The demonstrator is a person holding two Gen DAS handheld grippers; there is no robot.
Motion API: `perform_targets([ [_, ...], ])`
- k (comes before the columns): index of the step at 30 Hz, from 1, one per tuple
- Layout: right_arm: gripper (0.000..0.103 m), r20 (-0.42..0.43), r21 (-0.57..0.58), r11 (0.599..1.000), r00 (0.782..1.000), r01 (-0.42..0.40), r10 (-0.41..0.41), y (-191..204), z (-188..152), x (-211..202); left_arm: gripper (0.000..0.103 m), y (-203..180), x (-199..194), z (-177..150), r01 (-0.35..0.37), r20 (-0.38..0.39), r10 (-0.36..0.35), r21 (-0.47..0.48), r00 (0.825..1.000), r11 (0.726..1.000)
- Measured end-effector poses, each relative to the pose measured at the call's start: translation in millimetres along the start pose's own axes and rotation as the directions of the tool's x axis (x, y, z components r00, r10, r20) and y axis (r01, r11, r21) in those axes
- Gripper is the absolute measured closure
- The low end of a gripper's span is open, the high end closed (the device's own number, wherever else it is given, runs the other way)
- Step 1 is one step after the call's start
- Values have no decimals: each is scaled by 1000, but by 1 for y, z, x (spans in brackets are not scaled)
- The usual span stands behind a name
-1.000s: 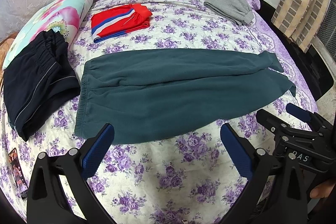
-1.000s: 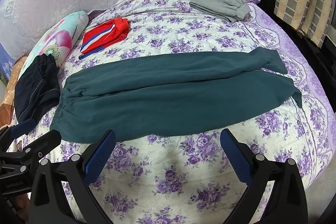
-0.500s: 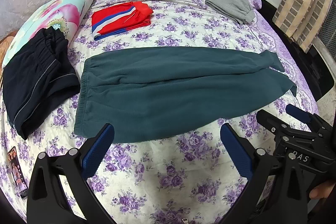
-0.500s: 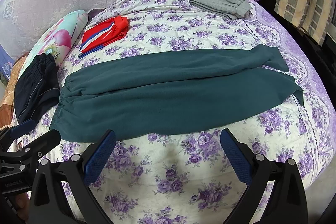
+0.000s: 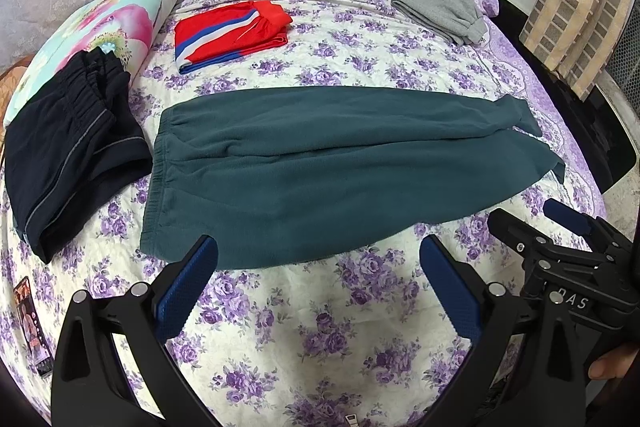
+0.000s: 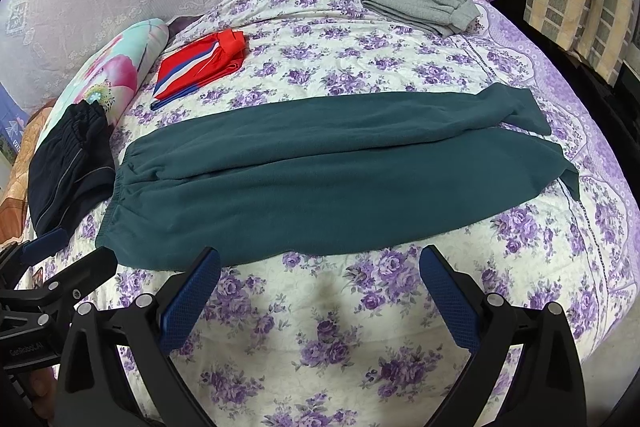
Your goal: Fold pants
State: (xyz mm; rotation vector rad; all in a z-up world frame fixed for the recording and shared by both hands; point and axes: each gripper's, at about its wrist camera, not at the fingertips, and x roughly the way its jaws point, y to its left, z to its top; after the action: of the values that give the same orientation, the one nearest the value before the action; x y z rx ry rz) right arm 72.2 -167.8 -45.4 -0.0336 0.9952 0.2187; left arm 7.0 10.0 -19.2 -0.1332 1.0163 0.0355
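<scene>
With both tools hovering over the near edge of the flowery bedspread point(image 5: 320, 327), nothing grabbed: left gripper point(image 5: 318, 287) spread wide and holding nothing, right gripper point(image 6: 320, 291) same deal, wide apart and bare. Dark green pants point(image 5: 340, 167) laid flat across the middle of the bed, waistband to the left, cuffs to the right, one leg folded over the other, just beyond the blue fingertips point(image 6: 192, 291). Further back: folded red shorts point(image 5: 232, 35), grey pants point(image 5: 440, 7), black pants point(image 5: 68, 147) against a floral pillow point(image 5: 100, 31).
</scene>
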Motion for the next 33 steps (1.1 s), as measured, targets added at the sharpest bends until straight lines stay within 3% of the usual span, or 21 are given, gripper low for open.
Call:
perform_targets([
  [3, 4, -12, 15, 1000, 1000, 7, -7, -4, -3, 3, 5, 11, 7, -1, 22, -32, -24, -42, 999, 999],
  [6, 4, -28, 37, 999, 1000, 11, -10, -12, -7, 9, 5, 38, 26, -6, 40, -105, -57, -159, 993, 986],
  [10, 4, -78, 64, 998, 997, 10, -5, -20, -16, 22, 5, 83, 53, -25, 52, -205, -129, -344, 970, 937],
  [15, 4, -98, 75, 997, 995, 3, 4, -26, -24, 27, 7, 110, 67, -35, 90, -219, -199, -427, 955, 900],
  [20, 4, -112, 123, 992, 994, 17, -4, -46, -32, 29, 33, 129, 98, -27, 98, -237, -237, -481, 942, 871],
  [23, 4, -98, 160, 986, 995, 39, -23, -66, -35, 28, 64, 141, 121, -21, 82, -252, -249, -531, 935, 843],
  [24, 4, -94, 181, 983, 995, 42, -26, -76, -35, 29, 90, 147, 127, -20, 71, -254, -250, -554, 934, 829],
  [25, 4, -88, 215, 975, 996, 45, -27, -90, -36, 30, 97, 153, 132, -19, 89, -235, -274, -587, 933, 805],
  [27, 4, -52, 315, 946, 997, 78, -65, -127, -36, 28, 98, 155, 131, -17, 101, -209, -277, -601, 938, 793],
  [29, 4, -32, 415, 903, 994, 112, -108, -167, -34, 27, 98, 150, 125, -12, 101, -190, -250, -568, 949, 817],
  [31, 9, -25, 490, 861, 990, 136, -142, -207, -26, 32, 98, 146, 122, -9, 94, -184, -229, -545, 956, 833],
  [33, 22, -31, 528, 836, 987, 151, -159, -234, -19, 41, 98, 146, 122, -8, 94, -181, -230, -554, 956, 827],
])
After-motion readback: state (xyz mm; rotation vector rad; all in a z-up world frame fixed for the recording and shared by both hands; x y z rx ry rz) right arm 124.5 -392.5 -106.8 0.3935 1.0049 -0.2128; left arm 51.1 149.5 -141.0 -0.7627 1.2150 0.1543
